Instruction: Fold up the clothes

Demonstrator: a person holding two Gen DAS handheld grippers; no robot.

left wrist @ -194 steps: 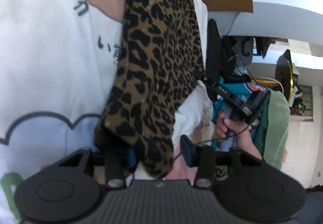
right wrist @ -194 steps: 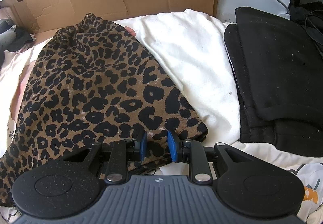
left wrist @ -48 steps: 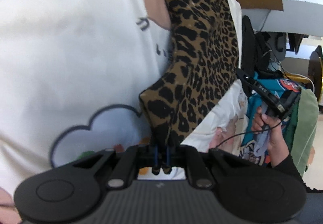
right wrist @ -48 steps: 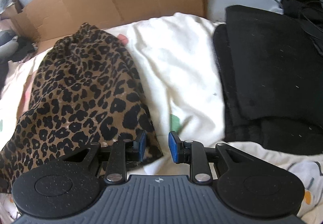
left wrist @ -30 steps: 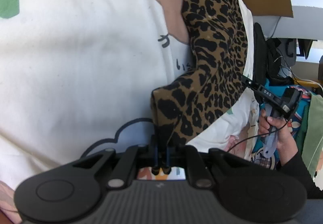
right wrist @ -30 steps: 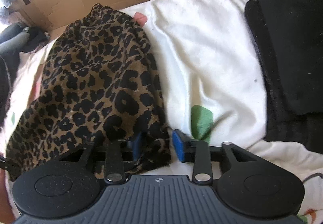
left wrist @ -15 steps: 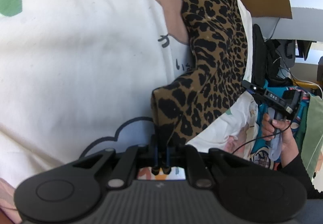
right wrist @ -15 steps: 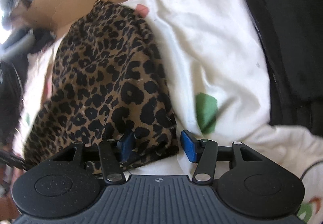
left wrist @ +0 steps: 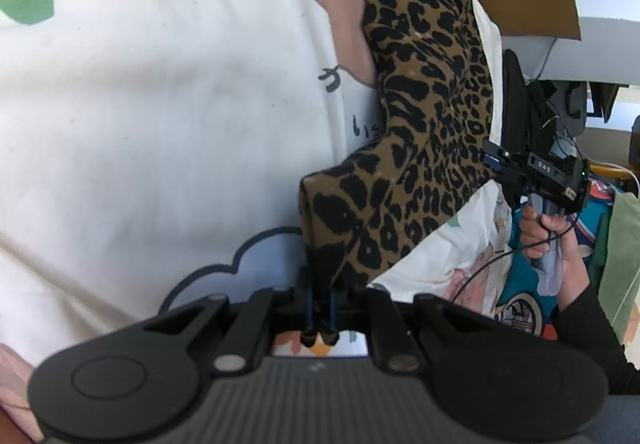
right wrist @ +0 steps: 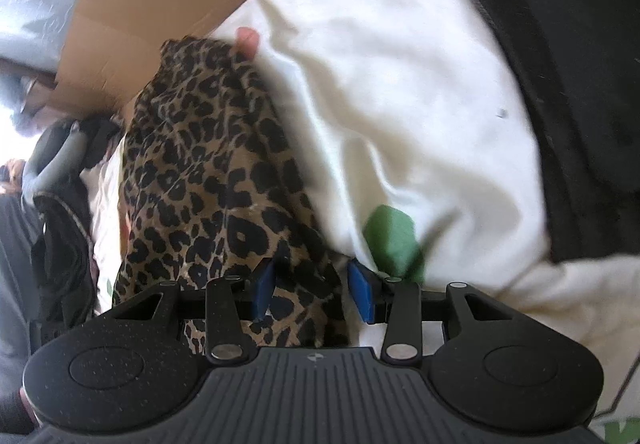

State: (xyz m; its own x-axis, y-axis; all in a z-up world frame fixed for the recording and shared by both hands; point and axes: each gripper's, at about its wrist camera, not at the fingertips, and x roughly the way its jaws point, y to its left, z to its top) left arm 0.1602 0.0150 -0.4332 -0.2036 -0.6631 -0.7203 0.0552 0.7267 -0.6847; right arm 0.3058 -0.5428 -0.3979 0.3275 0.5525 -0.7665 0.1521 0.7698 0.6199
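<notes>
The left gripper is clamped on 1 corner of the leopard cloth; the right gripper gapes around its 6 o'clock edge, seemingly mid-fold, not yet flat.

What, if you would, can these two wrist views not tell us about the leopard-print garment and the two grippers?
- Right wrist view: motion blur smears the leopard-print garment; the right gripper stands open around an edge, contact unclear.
- Left wrist view: the left gripper is shut on a corner; how deep the cloth sits is hidden by the fingers.
- Both views: the garment's type and full outline are cut off.
- Right wrist view: black clothing runs off the edge.
</notes>
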